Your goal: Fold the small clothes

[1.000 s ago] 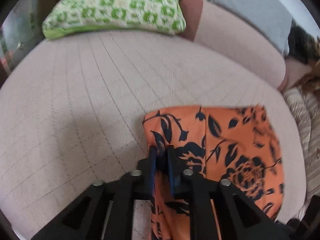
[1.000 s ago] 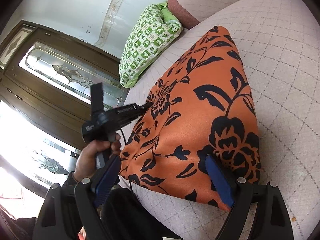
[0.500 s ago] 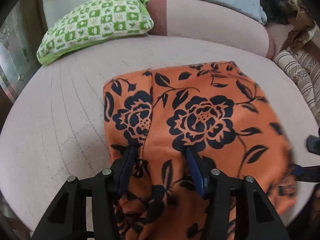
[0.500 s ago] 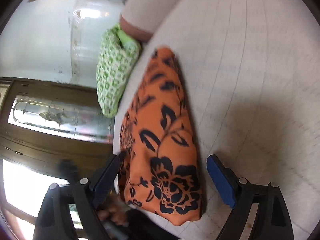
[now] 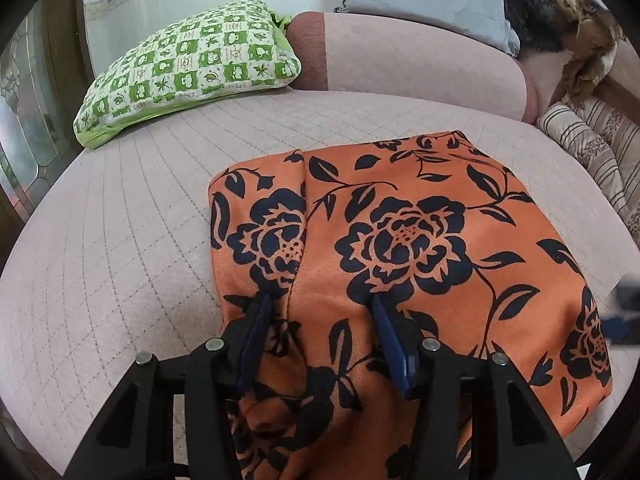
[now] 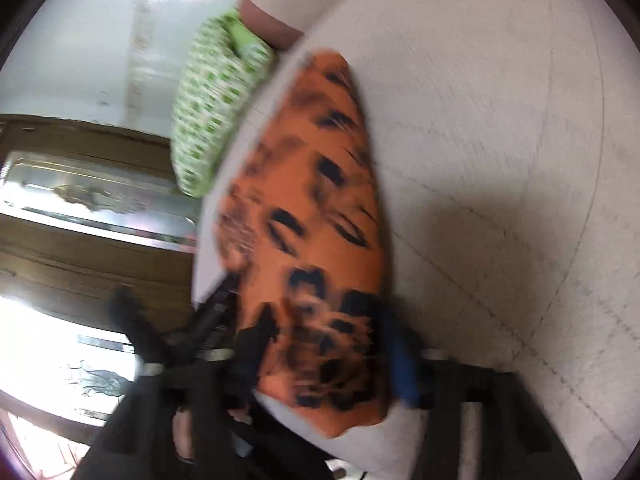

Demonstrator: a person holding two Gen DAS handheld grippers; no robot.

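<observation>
Two tools straddle one orange floral garment (image 5: 404, 240) lying folded at the near edge of the pink quilted bed (image 5: 120, 220). Left tool (image 5: 320, 304) gapes half-wide over the cloth's near-left part, pads not pinching. Right tool (image 6: 320, 340), blurred, has just been narrowing around the near-right corner; grip unclear.

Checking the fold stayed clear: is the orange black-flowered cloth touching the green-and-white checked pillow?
Apart. The left wrist view shows bare pink quilted bed cover between the orange black-flowered cloth and the green-and-white checked pillow.
</observation>
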